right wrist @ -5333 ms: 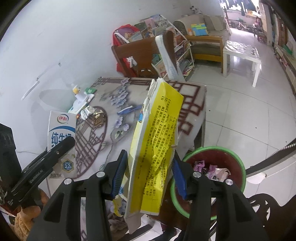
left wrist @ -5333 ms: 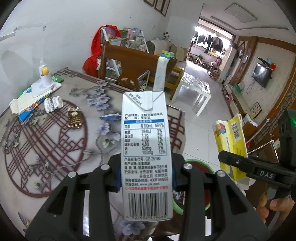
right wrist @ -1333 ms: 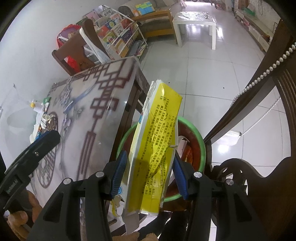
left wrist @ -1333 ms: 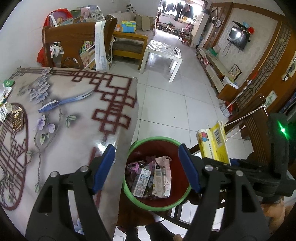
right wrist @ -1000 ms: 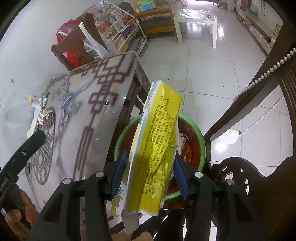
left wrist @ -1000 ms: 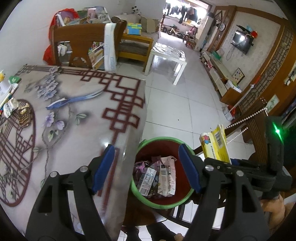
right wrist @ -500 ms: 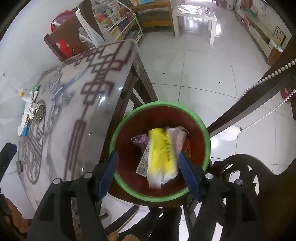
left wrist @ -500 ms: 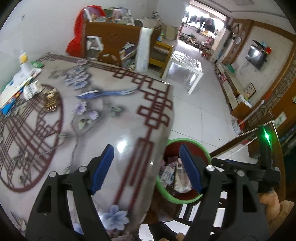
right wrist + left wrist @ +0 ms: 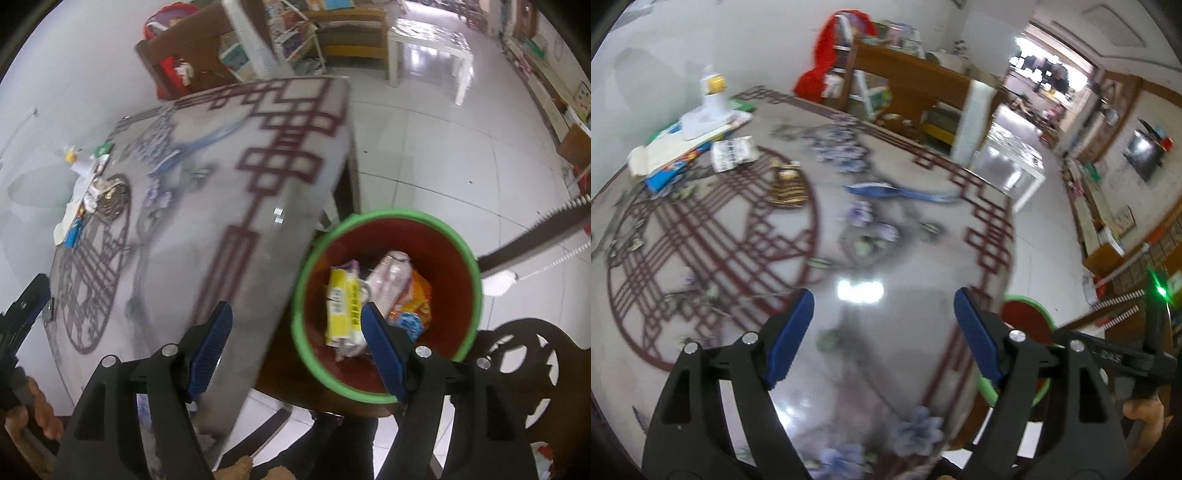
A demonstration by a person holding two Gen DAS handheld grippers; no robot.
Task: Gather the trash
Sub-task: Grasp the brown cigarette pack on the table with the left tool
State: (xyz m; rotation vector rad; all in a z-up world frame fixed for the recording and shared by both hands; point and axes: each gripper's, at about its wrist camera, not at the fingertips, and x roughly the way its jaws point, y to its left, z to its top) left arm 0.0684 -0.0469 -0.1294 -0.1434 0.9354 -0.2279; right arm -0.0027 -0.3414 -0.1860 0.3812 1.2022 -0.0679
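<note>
My left gripper (image 9: 882,299) hangs over the patterned glass table (image 9: 916,258), its jaws opening with nothing between them. Far left on the table lie a crumpled white wrapper (image 9: 733,157) and a gold-brown packet (image 9: 788,186). My right gripper (image 9: 297,310) hovers at the table's corner beside the green-rimmed red bin (image 9: 388,216), its jaws opening and empty. The yellow carton (image 9: 343,302) lies inside the bin among a pink wrapper (image 9: 391,273) and an orange packet (image 9: 415,302). The bin (image 9: 1025,317) also shows past the table's right edge in the left wrist view.
A white lamp base (image 9: 709,99) and a stack of papers and books (image 9: 679,144) sit at the table's far left. A dark wooden chair (image 9: 517,354) stands right of the bin. A wooden chair back (image 9: 908,74) rises behind the table. Tiled floor (image 9: 443,147) lies beyond.
The right gripper opened and the yellow carton dropped into the bin. The left gripper swung left from above the bin to over the table. Both views are blurred by motion.
</note>
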